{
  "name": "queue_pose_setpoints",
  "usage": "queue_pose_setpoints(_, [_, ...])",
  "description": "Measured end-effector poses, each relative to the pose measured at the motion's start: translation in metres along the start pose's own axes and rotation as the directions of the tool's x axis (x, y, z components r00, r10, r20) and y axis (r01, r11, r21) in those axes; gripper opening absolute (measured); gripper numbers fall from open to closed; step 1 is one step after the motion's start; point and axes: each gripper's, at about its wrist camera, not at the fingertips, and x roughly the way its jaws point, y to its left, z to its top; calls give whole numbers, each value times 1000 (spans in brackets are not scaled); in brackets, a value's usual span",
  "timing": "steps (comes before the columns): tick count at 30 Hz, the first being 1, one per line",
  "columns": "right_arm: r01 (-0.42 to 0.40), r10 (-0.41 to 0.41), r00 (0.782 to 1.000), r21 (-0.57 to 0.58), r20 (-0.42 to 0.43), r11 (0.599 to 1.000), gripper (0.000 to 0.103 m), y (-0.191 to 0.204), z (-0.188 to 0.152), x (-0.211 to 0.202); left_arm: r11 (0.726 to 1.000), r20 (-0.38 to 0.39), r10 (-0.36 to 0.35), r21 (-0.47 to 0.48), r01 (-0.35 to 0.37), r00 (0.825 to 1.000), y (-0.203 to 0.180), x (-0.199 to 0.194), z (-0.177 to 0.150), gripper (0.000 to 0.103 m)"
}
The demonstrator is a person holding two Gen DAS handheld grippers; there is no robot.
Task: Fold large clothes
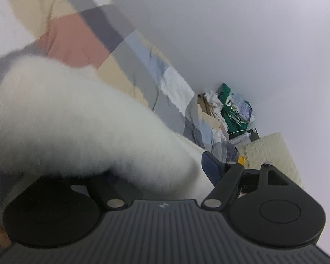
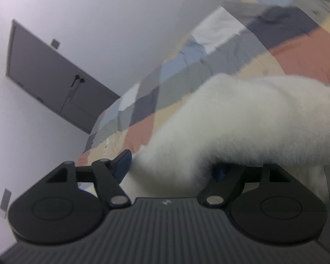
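A big bed [image 1: 81, 37] fills the room beyond both grippers, and a blanket of coloured squares [image 2: 209, 72] is spread over it. A plain wall [image 1: 231, 33] rises behind the bed. Far past the left gripper, at the end of the bed, sits a heap of other clothes [image 1: 231, 110]. Far past the right gripper there is a grey door [image 2: 55, 77].

The thing being folded is a fluffy white sweater [image 1: 66, 121]. It lies on the blanket, right up against both grippers, and bulges over their fingers.

The left gripper [image 1: 162, 169] has its jaws standing wide. White fluff fills the gap between them. One blue finger pad [image 1: 212, 167] shows bare beside the cloth, and the other side is buried. It does not seem to be squeezing anything.

The right gripper [image 2: 171, 165] looks the same. Its jaws stand wide, one blue pad [image 2: 123, 162] is free next to the fluff, and the other is tucked under the sweater.

I think a fold has just been laid down and let go. Next, both grippers should pull clear of the fluff without dragging it, then find a fresh edge to grab.
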Motion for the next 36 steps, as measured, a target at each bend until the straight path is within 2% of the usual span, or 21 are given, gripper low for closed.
queue_pose_setpoints(12, [-21, 19, 1000, -121, -19, 992, 76, 13, 60, 68, 993, -2, 28, 116, -27, 1000, 1, 59, 78, 78])
queue_pose_setpoints(15, [10, -16, 999, -165, -39, 986, 73, 9, 71, 97, 980, 1, 106, 172, -104, 994, 8, 83, 95, 78])
queue_pose_setpoints(18, [51, -70, 994, -211, -85, 976, 73, 3, 76, 131, 956, -10, 206, 217, -199, 979, 20, 113, 107, 78])
queue_pose_setpoints(22, [90, -128, 981, -248, -143, 965, 73, -15, 78, 174, 932, 1, 264, 258, -256, 964, 37, 144, 119, 77])
queue_pose_setpoints(27, [93, -144, 977, -291, -158, 952, 73, -27, 80, 204, 919, 17, 278, 284, -271, 960, 46, 164, 126, 77])
queue_pose_setpoints(30, [86, -145, 978, -345, -147, 935, 73, -23, 81, 207, 909, 24, 283, 313, -276, 959, 48, 170, 130, 77])
queue_pose_setpoints(33, [73, -134, 980, -367, -146, 927, 73, -19, 86, 206, 912, 29, 274, 309, -269, 961, 46, 166, 133, 77])
queue_pose_setpoints(36, [60, -116, 985, -387, -124, 920, 74, -17, 96, 199, 910, 73, 271, 305, -280, 960, 40, 151, 134, 77])
